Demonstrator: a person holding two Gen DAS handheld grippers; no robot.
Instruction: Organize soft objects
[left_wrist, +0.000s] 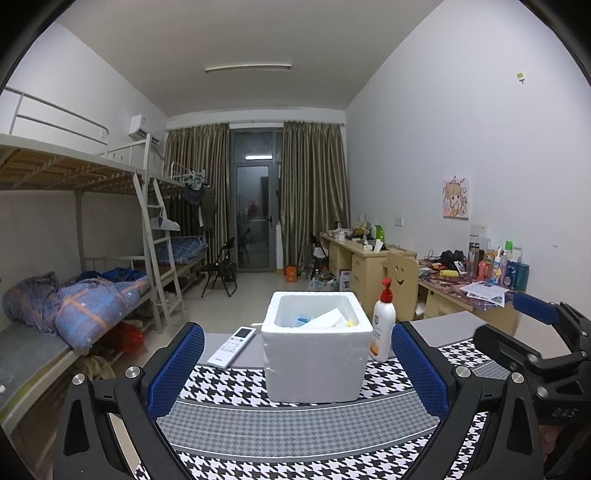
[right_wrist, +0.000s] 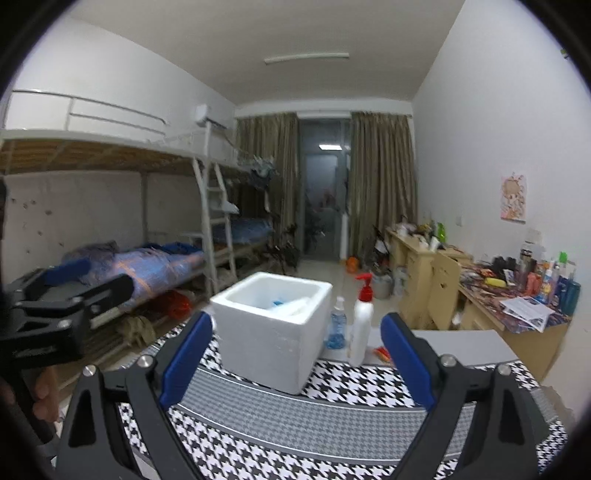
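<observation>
While both grippers gape, foam box centred just beyond.

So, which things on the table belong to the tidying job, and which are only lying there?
Job:
- foam box
- blue and white items inside it
- houndstooth cloth

Lying about:
- remote
- pump bottle
- small clear bottle

Both wrist views look level down the room, close over the houndstooth-covered desk; both share the white foam box; right view offset rightward.
</observation>
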